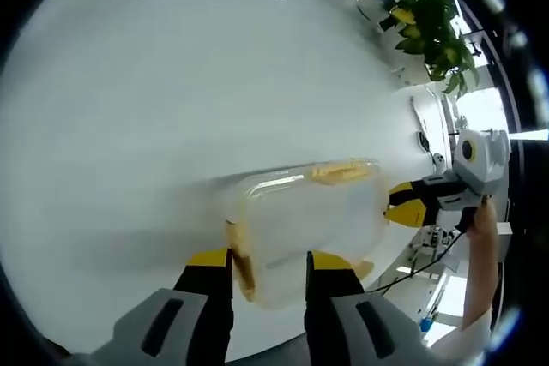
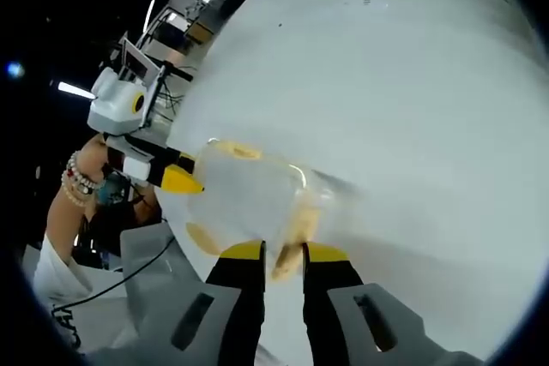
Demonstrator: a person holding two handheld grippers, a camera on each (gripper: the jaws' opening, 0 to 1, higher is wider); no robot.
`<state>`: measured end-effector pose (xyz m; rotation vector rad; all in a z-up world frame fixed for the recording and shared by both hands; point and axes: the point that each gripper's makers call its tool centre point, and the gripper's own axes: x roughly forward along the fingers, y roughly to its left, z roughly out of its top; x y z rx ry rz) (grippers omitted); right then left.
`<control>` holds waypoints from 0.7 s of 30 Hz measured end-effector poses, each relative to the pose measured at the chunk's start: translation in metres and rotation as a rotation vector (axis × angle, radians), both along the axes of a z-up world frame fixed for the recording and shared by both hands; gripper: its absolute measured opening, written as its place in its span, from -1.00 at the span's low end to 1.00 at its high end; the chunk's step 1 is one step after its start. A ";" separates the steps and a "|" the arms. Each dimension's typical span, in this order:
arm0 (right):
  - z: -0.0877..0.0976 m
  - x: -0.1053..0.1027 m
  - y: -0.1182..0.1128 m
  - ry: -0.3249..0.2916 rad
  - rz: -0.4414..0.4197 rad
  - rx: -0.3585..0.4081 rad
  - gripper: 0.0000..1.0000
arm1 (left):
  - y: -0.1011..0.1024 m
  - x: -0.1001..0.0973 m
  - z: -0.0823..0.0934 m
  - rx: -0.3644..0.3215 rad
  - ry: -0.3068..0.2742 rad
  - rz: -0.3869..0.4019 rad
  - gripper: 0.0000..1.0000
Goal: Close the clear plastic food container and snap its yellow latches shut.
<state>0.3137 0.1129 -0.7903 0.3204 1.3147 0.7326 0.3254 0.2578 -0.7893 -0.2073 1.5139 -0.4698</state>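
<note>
Container [image 1: 304, 225], clear plastic with yellow latches, sits on a white table [image 1: 171, 83], near the edge where the person stands. Both views are smeared with motion blur, so fine detail is hard to read.

In the left gripper view, the left gripper [image 1: 269, 267] has its yellow-tipped jaws spread, one on each side of the container's near end. A latch [image 1: 242, 263] lies just beside the left-hand jaw; whether the jaw touches it I cannot tell. Another latch [image 1: 343, 171] shows along the container's far long side. The right gripper [image 1: 410, 208] comes in from the right, its yellow tips at the container's far end, with a hand [image 1: 482, 216] behind it. A leafy plant [image 1: 429, 19] stands past the table's far corner.

In the right gripper view, the right gripper [image 2: 283, 255] has its jaws drawn close, with a yellow latch [image 2: 296, 233] in the narrow gap between them; it looks pinched, though the blur keeps me from being sure of contact. The left gripper [image 2: 176, 179] reaches the container [image 2: 249, 199] from the left, and the wrist behind it wears a beaded bracelet [image 2: 77, 179]. Whether the lid is fully seated I cannot tell.
</note>
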 end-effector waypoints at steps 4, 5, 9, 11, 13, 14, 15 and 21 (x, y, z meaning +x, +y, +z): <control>0.000 0.005 0.000 0.003 -0.003 0.005 -0.77 | 0.003 0.002 0.005 -0.019 0.011 0.007 -0.55; 0.000 0.004 0.000 0.007 -0.009 0.011 -0.76 | 0.004 0.002 0.007 -0.023 0.005 0.001 -0.54; 0.003 0.002 0.002 -0.020 0.006 0.012 -0.76 | 0.006 0.005 0.008 -0.036 -0.019 -0.028 -0.52; 0.005 0.002 0.004 -0.051 0.025 -0.008 -0.75 | 0.008 0.009 0.008 -0.048 -0.026 -0.037 -0.51; 0.005 0.002 0.005 -0.068 0.033 -0.021 -0.74 | 0.008 0.009 0.007 -0.055 -0.030 -0.039 -0.50; 0.006 0.002 0.006 -0.072 0.034 -0.027 -0.74 | 0.007 0.008 0.007 -0.056 -0.034 -0.044 -0.50; 0.006 0.002 0.005 -0.075 0.034 -0.031 -0.73 | 0.007 0.008 0.008 -0.055 -0.035 -0.043 -0.50; 0.011 0.006 0.005 -0.160 0.106 -0.152 -0.70 | 0.002 0.006 0.010 -0.093 -0.122 -0.098 -0.45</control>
